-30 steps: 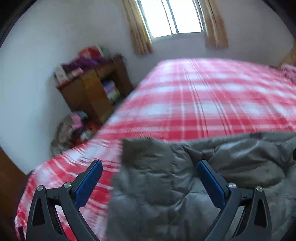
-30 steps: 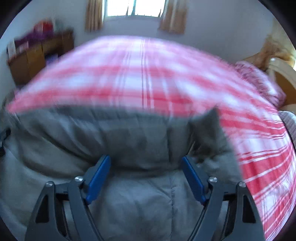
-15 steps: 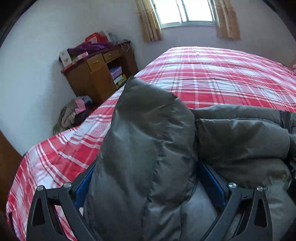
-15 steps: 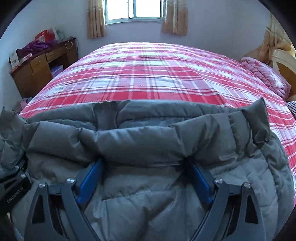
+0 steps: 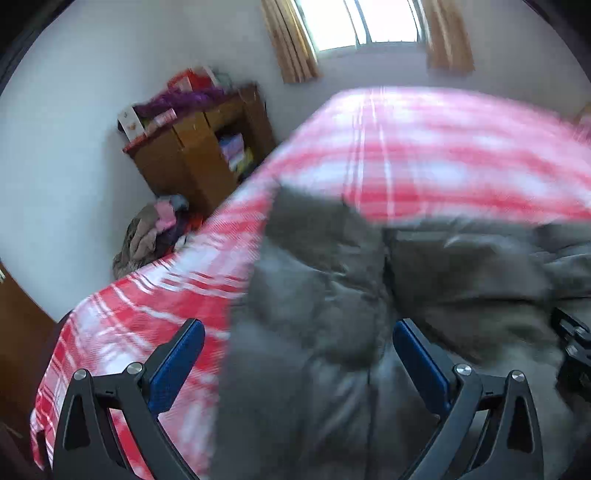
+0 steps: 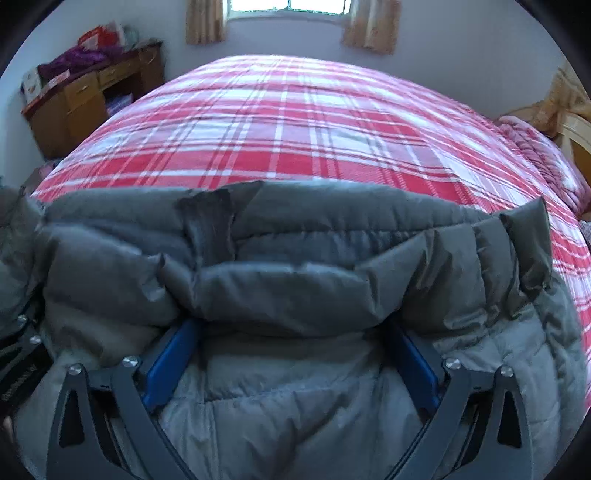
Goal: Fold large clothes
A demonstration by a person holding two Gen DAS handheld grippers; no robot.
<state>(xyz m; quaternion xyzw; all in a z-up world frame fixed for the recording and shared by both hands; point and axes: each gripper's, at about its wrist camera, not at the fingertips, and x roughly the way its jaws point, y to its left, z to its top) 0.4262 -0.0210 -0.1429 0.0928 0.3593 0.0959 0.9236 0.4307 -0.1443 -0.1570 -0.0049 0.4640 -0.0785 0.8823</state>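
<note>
A large grey quilted puffer jacket lies bunched at the near edge of a bed with a red and white plaid cover. In the right wrist view my right gripper is open, its blue fingers spread wide with a thick roll of the jacket lying between and over them. In the left wrist view, which is blurred, the jacket fills the lower right, and my left gripper is open above its left edge. The left finger is over the plaid cover.
A wooden desk with clutter stands against the wall left of the bed, with a heap of clothes on the floor beside it. A window with curtains is at the far wall. A pink pillow lies at the bed's right.
Half a second ago the jacket bulged up between the left fingers; now it has dropped lower and the left view is blurred by motion. The right gripper stays open with the jacket roll across it.
</note>
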